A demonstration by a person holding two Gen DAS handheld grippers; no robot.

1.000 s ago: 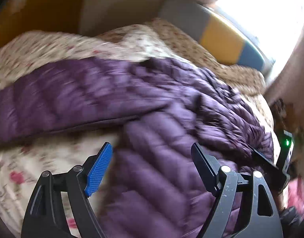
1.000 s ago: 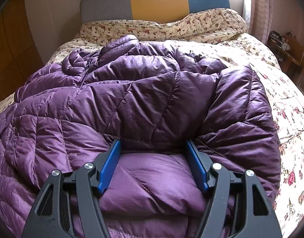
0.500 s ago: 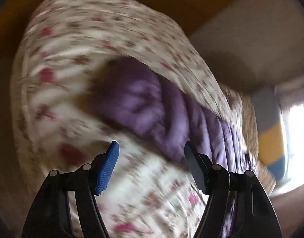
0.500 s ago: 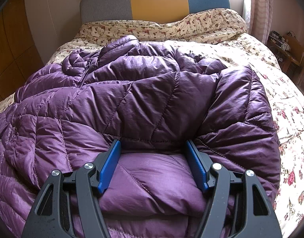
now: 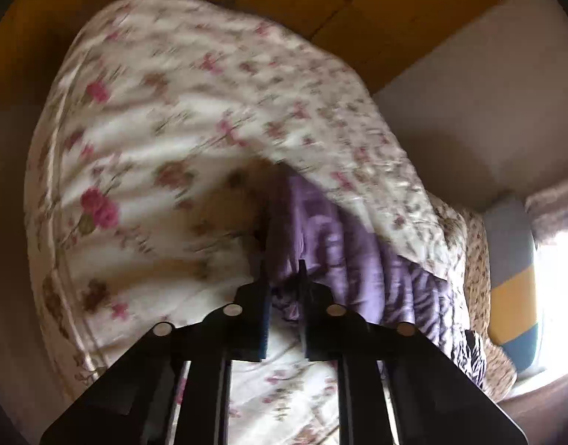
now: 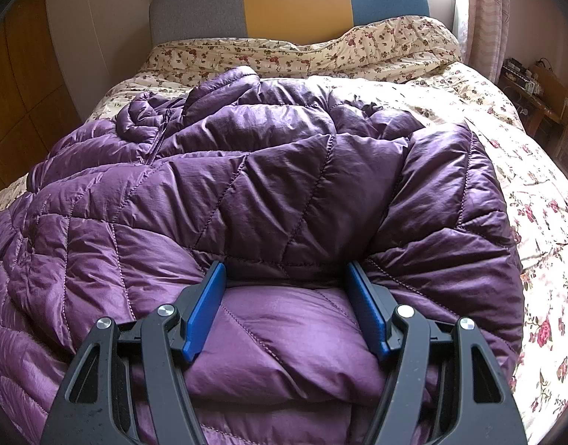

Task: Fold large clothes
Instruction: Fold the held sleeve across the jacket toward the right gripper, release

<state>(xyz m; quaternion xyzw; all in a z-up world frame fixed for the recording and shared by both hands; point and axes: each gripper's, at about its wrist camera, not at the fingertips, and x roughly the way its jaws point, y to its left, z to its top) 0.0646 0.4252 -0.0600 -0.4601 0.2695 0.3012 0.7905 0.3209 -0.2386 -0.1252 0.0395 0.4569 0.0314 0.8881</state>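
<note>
- The purple quilted jacket (image 6: 269,200) lies bunched across the middle of the bed, its zip and collar toward the far left and its near hem folded into a thick pad at the near edge. In the left wrist view only one end of it (image 5: 321,237) shows, running off to the right.
- Risk, left side: the left tongs (image 5: 284,289) are closing and almost together on a thin pinch of the purple fabric at that end. The picture is blurred, so I cannot tell how deep the bite is. A shallow bite on slick shell fabric would likely slip once the weight of the jacket is lifted.
- Risk, bedding: the floral bedspread (image 5: 165,141) lies just beside the pinch point. If the pads caught it too, the bedding would be dragged along with the fold.
- Risk, right side: the right tongs (image 6: 287,311) stand apart, straddling the padded near hem with a blue pad (image 6: 204,309) touching the fabric on each flank. Whether they press or merely rest I cannot tell; I judge it a loose hold. A pull from the left could slide the hem out and undo the fold.
- Risk, bulk: the puffy fill will likely spring back, so any fold left unpressed may reopen.
- Beyond, the striped headboard (image 6: 295,3) stands at the far end, well apart from the work.
</note>
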